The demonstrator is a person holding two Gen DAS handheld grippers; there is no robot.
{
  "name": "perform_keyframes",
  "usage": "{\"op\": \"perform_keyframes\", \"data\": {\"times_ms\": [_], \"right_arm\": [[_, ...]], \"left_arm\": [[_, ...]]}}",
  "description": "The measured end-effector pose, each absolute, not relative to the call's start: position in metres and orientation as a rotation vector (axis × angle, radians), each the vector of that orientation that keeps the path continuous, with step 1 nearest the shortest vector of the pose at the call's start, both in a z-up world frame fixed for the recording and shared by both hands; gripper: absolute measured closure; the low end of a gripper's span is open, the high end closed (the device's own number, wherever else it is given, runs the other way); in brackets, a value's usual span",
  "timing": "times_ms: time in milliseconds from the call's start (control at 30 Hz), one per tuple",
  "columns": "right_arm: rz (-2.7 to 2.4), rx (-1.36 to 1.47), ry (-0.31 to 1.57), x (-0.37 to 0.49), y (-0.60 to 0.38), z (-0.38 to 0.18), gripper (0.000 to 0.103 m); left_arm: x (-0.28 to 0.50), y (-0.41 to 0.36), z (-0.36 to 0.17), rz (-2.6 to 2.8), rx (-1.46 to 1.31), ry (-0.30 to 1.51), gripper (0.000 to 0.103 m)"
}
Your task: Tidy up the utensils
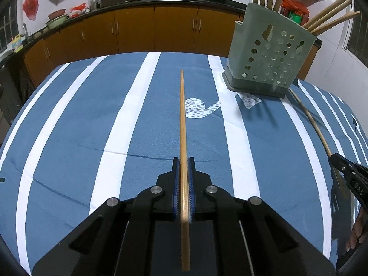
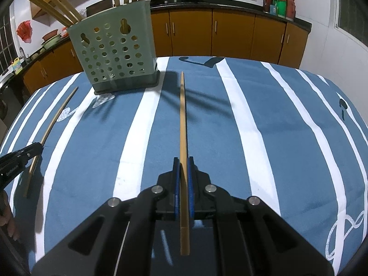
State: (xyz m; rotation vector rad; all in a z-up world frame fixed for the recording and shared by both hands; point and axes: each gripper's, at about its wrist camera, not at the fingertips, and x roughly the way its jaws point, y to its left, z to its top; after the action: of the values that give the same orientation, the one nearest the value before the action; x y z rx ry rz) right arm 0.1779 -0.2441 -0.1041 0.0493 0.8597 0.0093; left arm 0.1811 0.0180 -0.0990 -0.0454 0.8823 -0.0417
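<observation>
My left gripper (image 1: pixel 183 161) is shut on a wooden chopstick (image 1: pixel 182 119) that points forward over the table. My right gripper (image 2: pixel 183 161) is shut on another wooden chopstick (image 2: pixel 183 115), also pointing forward. A pale green perforated utensil holder (image 1: pixel 269 55) stands at the far right of the left wrist view and at the far left of the right wrist view (image 2: pixel 115 50); several chopsticks stand in it. The right gripper and its chopstick (image 1: pixel 312 122) show at the right edge of the left view. The left gripper and its chopstick (image 2: pixel 53 119) show at the left edge of the right view.
A blue cloth with white stripes (image 1: pixel 92 126) covers the table. Behind the table's far edge runs a counter with orange cabinets (image 1: pixel 174 30), woks and bottles. A person's fingers (image 1: pixel 356 232) show at the right edge.
</observation>
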Motion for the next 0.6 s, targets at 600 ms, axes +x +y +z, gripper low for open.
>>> {"op": "perform_keyframes", "data": {"times_ms": [600], "right_arm": [[0.003, 0.044, 0.862, 0.1791, -0.2449, -0.1071, 0.094]], "left_arm": [[0.1811, 0.0189, -0.0989, -0.044, -0.053, 0.883, 0.094]]}}
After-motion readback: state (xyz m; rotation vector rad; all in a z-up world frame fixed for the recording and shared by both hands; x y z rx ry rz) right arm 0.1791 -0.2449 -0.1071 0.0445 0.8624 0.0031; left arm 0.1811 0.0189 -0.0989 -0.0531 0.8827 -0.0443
